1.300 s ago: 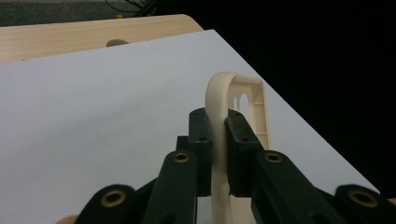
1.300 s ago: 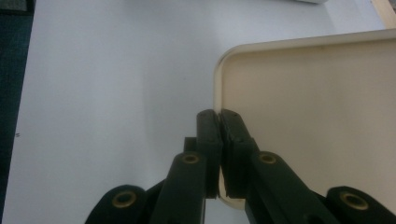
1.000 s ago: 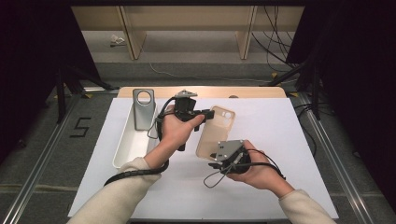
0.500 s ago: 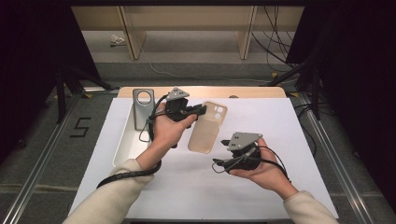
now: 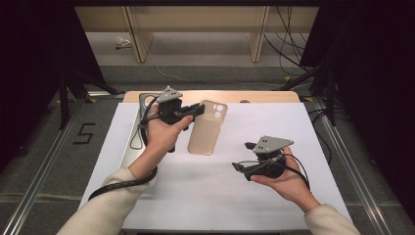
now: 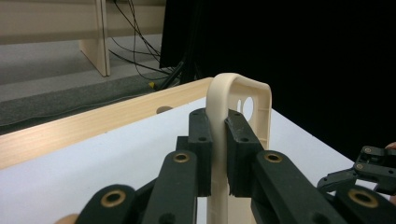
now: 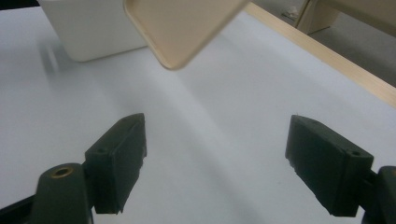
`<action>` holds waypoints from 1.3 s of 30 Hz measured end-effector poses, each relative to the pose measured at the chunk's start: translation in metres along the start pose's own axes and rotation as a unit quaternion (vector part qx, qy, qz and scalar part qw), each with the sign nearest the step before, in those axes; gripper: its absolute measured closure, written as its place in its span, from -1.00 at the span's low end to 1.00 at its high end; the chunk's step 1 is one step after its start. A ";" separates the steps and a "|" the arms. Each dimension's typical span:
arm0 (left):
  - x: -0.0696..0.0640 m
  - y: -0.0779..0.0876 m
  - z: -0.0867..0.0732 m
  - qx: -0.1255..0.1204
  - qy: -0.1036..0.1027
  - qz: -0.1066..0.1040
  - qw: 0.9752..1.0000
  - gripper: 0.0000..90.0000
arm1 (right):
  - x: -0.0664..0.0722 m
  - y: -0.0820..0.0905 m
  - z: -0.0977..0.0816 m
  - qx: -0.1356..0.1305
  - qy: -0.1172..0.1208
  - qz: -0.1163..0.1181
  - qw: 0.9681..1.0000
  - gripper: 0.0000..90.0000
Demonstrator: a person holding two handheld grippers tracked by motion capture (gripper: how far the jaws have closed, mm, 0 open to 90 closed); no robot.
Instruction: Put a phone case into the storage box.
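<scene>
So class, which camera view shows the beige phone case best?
The high view: the whole phone case shows, camera cutouts included, held off the table. The left gripper view shows its edge clamped between the jaws; the right gripper view shows one corner.

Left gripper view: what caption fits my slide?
Black left gripper pinching the edge of a cream plastic phone case above the white table.

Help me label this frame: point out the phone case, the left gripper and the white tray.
phone case (image 5: 205,132), high view, middle of its back.
left gripper (image 6: 218,154), left gripper view, between its fingertips, shut on the case's edge.
white tray (image 7: 93,32), right gripper view, its side wall.
</scene>
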State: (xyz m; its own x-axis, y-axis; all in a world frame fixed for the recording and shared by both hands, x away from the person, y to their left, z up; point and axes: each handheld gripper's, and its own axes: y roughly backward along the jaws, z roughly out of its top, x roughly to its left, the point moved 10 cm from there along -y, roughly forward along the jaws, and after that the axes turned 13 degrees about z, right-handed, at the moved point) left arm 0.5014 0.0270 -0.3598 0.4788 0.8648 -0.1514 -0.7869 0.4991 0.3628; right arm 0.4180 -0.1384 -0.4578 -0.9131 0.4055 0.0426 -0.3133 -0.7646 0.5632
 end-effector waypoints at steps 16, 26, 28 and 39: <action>0.020 0.014 0.004 -0.007 0.008 0.009 1.000 0.82 | -0.012 0.017 -0.012 -0.021 -0.029 -0.025 0.999 -0.60; 0.027 0.021 0.007 -0.012 0.010 0.011 1.000 0.82 | -0.014 0.021 -0.017 -0.021 -0.036 -0.032 0.999 -0.63; 0.029 0.022 0.007 -0.012 0.009 0.011 1.000 0.82 | -0.014 0.022 -0.018 -0.021 -0.036 -0.033 0.999 -0.63; 0.039 0.027 0.009 -0.013 0.012 0.015 1.000 0.82 | -0.017 0.026 -0.021 -0.025 -0.044 -0.040 0.998 -0.63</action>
State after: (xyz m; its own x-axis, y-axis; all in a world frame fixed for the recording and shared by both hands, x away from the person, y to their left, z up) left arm 0.5017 0.0736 -0.3477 0.4450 0.8806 -0.1630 -0.8114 0.4735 0.3428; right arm 0.4197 -0.1755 -0.4614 -0.8588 0.5073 0.0716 -0.3996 -0.7508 0.5259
